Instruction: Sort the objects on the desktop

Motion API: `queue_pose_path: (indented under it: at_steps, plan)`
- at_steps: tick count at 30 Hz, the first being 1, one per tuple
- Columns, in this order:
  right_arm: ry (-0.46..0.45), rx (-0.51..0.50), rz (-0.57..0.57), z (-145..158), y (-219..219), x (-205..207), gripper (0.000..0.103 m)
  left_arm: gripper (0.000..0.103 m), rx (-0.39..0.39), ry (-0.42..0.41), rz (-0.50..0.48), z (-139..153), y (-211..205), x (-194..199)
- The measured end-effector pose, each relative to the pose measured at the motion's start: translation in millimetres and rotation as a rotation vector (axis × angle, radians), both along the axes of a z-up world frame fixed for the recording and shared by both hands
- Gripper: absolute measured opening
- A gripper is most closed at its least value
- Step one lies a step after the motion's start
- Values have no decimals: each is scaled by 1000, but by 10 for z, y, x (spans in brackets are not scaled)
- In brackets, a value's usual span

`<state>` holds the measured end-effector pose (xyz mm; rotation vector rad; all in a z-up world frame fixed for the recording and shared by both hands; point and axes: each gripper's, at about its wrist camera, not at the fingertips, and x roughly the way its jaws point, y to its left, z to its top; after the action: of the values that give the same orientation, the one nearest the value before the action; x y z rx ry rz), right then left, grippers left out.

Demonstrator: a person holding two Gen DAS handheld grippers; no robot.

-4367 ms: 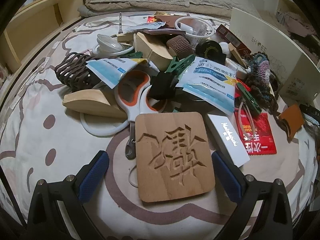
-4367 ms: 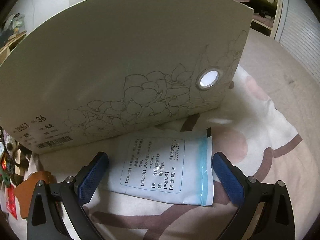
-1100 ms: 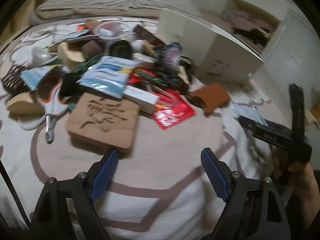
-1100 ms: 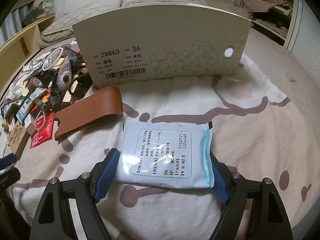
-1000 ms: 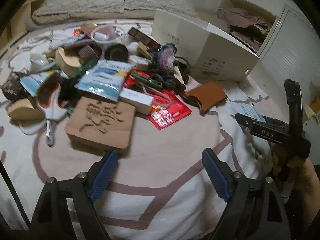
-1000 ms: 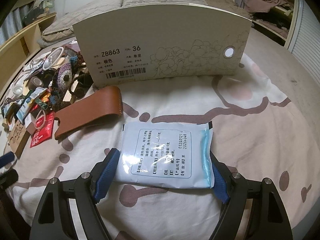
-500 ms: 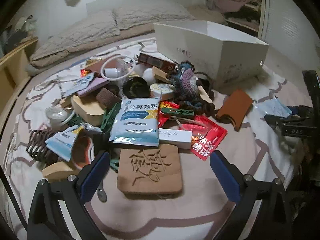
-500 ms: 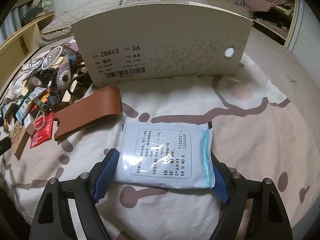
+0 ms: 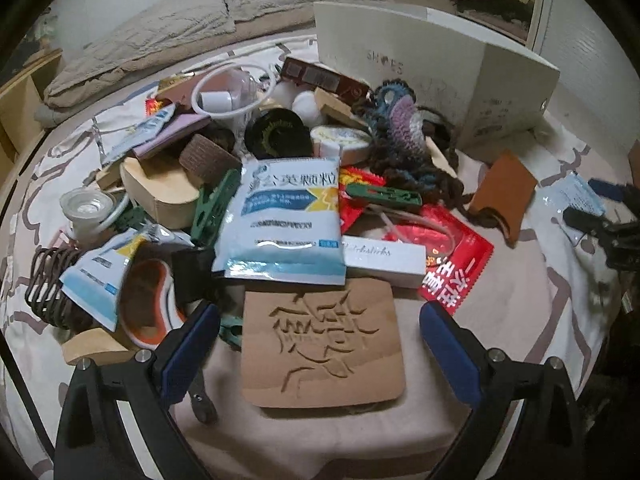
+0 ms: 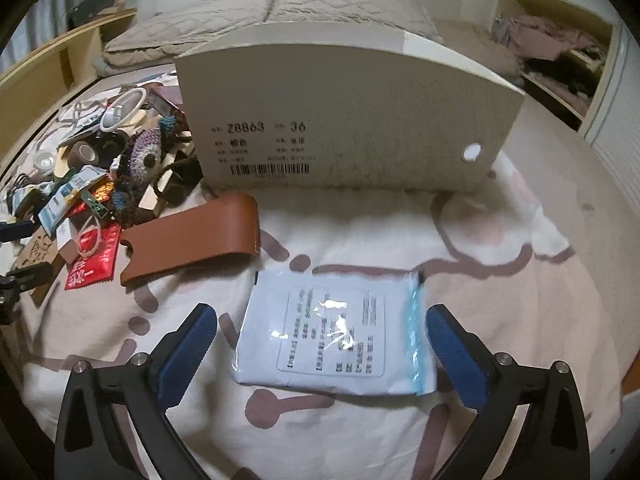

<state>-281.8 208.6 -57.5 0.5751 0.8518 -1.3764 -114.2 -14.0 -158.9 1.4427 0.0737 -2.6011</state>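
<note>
- The right gripper (image 10: 320,344) is opening wide around the white sachet (image 10: 336,344), lying apart on the bedspread (image 10: 500,320).
- The left gripper (image 9: 320,344), spread wide and empty, is hovering at the carved wooden tile (image 9: 324,344).
- Beyond, the cluttered heap (image 9: 280,168) is awaiting sorting beside the shoebox (image 10: 348,136).

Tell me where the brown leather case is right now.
In the right wrist view the brown leather case lies flat on the bedspread, left of centre, just in front of the white shoebox, between the clutter pile and the white sachet.
</note>
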Motion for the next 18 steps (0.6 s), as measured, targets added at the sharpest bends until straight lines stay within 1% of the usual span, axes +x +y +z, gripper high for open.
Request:
queue_pose_path:
  at_steps: [5, 8, 10, 12, 15, 18]
  plan:
    - [-16, 6, -13, 37, -2, -132, 103, 101, 37, -34, 0, -61, 13, -10]
    - [-37, 22, -50, 46, -32, -258, 103, 101, 45, -30, -8, -56, 40, -4]
    - [-52, 21, -68, 75, -56, -326, 103, 101, 60, -25, -12, -51, 62, 7]
    - [-48, 7, -76, 114, -59, -375, 103, 101, 59, -21, -17, -54, 96, 23]
    - [-57, 3, -64, 136, -58, -383, 103, 101, 45, -21, -22, -60, 124, 29]
    - [-77, 41, -29, 60, -53, -291, 103, 101, 49, -11, 2, -66, 113, 27]
